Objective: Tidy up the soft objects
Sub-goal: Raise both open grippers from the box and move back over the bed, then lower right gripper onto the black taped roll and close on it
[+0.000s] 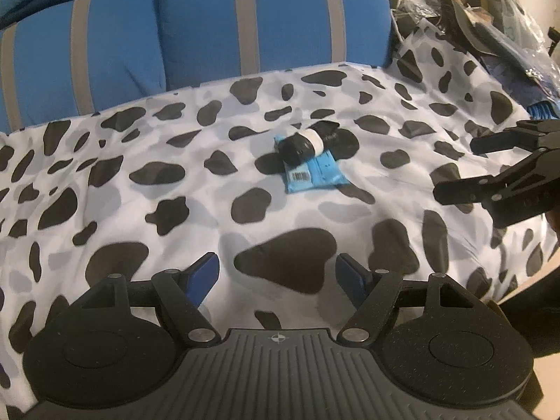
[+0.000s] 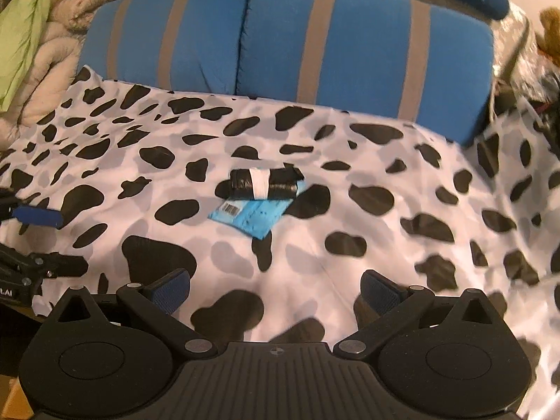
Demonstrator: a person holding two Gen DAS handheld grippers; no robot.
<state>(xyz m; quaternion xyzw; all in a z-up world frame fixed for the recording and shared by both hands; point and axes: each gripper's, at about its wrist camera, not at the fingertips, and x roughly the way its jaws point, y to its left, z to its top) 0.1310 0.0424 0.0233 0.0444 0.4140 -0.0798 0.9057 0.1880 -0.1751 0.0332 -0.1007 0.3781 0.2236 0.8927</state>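
Observation:
A black roll with a white band lies on a flat light-blue packet with a barcode, in the middle of a cow-print bedsheet. My left gripper hovers over the sheet short of them, open, with only fabric showing between its blue pads. My right gripper reaches in from the right, also short of the packet. In the right wrist view the roll and packet lie ahead of my open, empty right gripper. The left gripper shows at the left edge.
Two blue pillows with grey stripes line the far side of the sheet. Plastic bags and dark clutter pile up at the far right. A beige quilt with a green cloth lies at the far left, and a brown plush toy sits at the right edge.

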